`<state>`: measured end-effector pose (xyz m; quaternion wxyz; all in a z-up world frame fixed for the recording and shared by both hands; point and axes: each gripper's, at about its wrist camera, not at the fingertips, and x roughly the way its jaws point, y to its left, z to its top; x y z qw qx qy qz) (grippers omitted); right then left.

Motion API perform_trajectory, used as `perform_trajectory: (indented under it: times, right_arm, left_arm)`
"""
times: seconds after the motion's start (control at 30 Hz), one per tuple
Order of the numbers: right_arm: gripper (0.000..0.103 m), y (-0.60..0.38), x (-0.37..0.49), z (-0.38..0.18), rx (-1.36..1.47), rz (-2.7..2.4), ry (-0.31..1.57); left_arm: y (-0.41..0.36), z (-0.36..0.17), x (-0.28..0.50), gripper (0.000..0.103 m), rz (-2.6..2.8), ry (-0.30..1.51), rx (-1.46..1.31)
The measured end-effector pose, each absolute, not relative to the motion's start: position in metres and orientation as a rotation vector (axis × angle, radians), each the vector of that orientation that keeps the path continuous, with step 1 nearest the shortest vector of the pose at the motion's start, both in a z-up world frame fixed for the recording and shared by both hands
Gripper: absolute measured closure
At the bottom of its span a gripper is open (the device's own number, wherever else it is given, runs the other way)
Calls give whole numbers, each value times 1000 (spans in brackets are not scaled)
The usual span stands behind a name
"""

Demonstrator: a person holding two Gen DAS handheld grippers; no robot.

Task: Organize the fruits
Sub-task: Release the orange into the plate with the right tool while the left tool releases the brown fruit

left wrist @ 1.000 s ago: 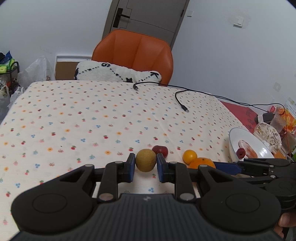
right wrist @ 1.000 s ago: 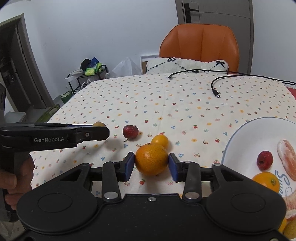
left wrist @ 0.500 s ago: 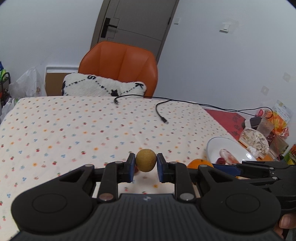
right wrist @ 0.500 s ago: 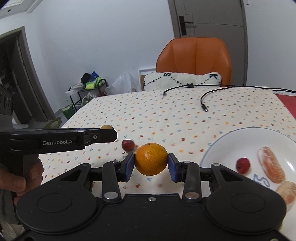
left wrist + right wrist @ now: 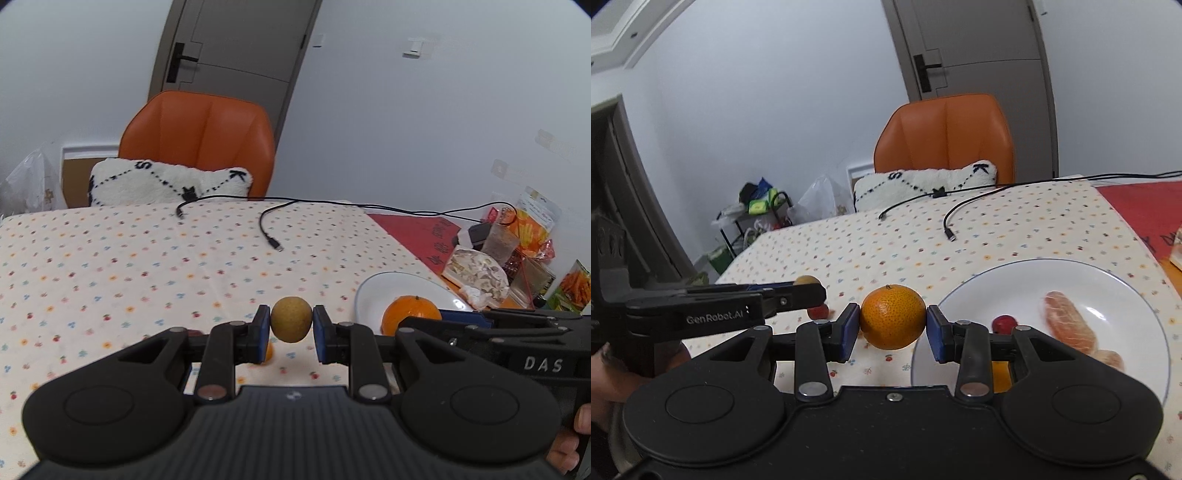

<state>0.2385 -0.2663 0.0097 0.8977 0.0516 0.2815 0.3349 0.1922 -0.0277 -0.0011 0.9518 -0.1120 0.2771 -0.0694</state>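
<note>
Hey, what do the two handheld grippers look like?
Both are matte black plastic with ribbed bodies, round side discs and silver pivot bolts. Blue pads line the jaws. The left gripper reads "GenRobot.AI" on its side, the right gripper "DAS". No cables or sleeves visible.

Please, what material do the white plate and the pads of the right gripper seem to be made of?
White plate: probably glazed ceramic, because it is glossy with bright highlights and a thin dark rim line; melamine is also possible. Pads of the right gripper: blue and matte, likely rubber or soft plastic, pressing an orange.
</note>
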Motion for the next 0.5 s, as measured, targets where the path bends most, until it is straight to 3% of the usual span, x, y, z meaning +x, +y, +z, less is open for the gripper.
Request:
perform_trajectory:
  times: [0.5]
  right_arm:
    - [66, -314, 240, 7, 150, 610, 554]
  left_arm:
    - [-76, 9, 202, 80, -215, 552, -196]
